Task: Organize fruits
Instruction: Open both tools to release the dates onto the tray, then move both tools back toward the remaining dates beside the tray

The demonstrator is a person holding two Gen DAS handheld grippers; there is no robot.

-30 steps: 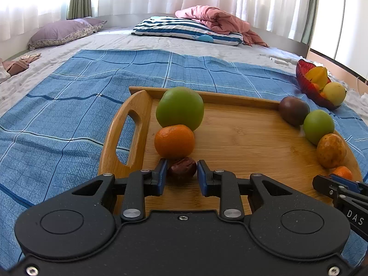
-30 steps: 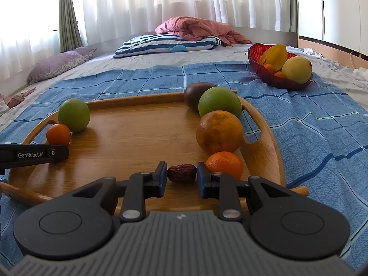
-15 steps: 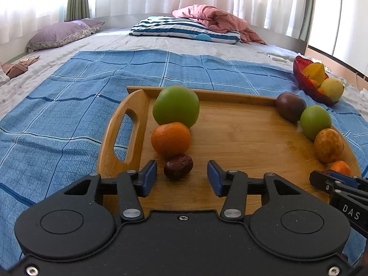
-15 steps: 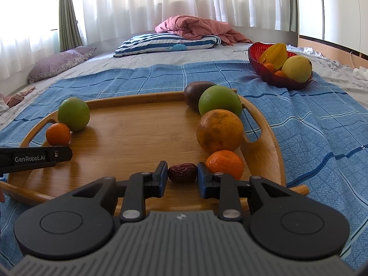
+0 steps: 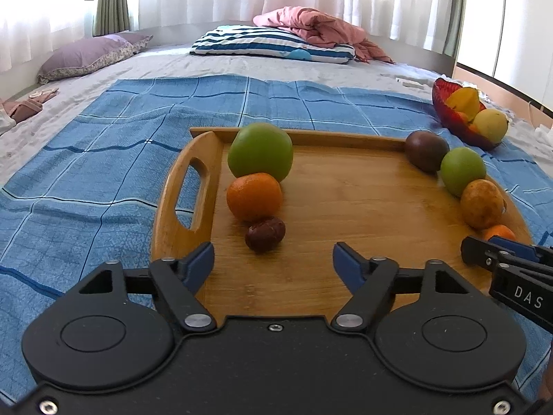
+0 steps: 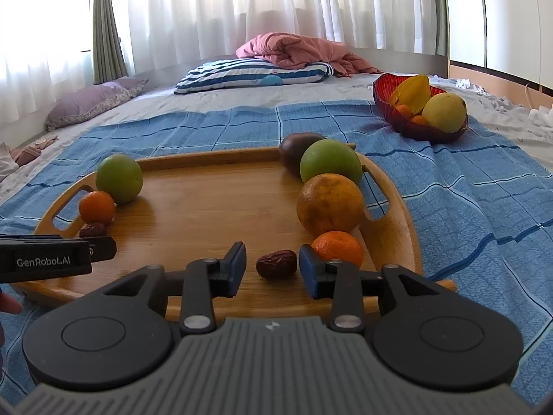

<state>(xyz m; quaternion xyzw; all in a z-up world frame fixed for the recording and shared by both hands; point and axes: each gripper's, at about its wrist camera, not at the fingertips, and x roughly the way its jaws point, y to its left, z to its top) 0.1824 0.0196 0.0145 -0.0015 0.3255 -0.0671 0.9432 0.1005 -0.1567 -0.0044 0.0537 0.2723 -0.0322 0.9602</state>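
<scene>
A wooden tray lies on a blue blanket. On its left side a green apple, a small orange and a dark red date form a row. My left gripper is open just behind that date, not touching it. On the tray's right side sit a dark passion fruit, a green apple, a large orange and a small orange. A second date lies on the tray between the fingers of my right gripper, which is open.
A red bowl holding yellow fruit and small oranges sits on the blanket beyond the tray's right end. Pillows and a pink duvet lie at the far end of the bed. The blue blanket surrounds the tray.
My left gripper let go of its date, opened wide and pulled back. My right gripper opened off its date, which now rests on the tray.
</scene>
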